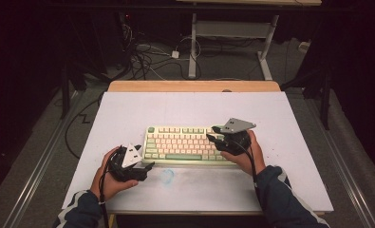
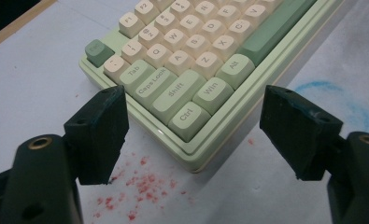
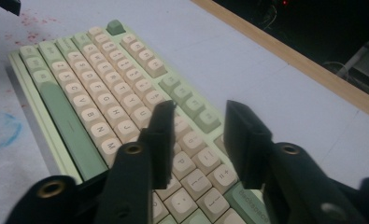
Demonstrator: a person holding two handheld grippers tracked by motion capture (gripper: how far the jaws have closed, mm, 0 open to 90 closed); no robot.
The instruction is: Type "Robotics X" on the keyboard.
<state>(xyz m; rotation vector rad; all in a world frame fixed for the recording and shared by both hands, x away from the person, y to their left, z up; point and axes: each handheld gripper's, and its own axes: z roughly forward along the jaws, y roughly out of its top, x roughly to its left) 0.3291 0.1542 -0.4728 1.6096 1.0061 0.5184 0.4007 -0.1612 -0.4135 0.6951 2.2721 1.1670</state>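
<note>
Keyboard (image 1: 182, 144): one; hand-held grippers: two.

The left gripper (image 1: 149, 165) rests low in the left hand (image 1: 110, 176), fingers (image 2: 98, 133) spread wide; the right gripper (image 1: 212, 134), raised in the right hand (image 1: 248, 154), holds its fingers (image 3: 161, 135) partly apart, gripping nothing.

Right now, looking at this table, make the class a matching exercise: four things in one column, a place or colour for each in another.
Things:
1. Esc key
2. red specks
3. blue smudge
4. right gripper

Descriptions:
A. on the table in front of the keyboard's space bar
B. dark green
C. above the keyboard's right end
D. by the keyboard's front left corner

Pairs: 1-B, 2-D, 3-A, 4-C
</note>
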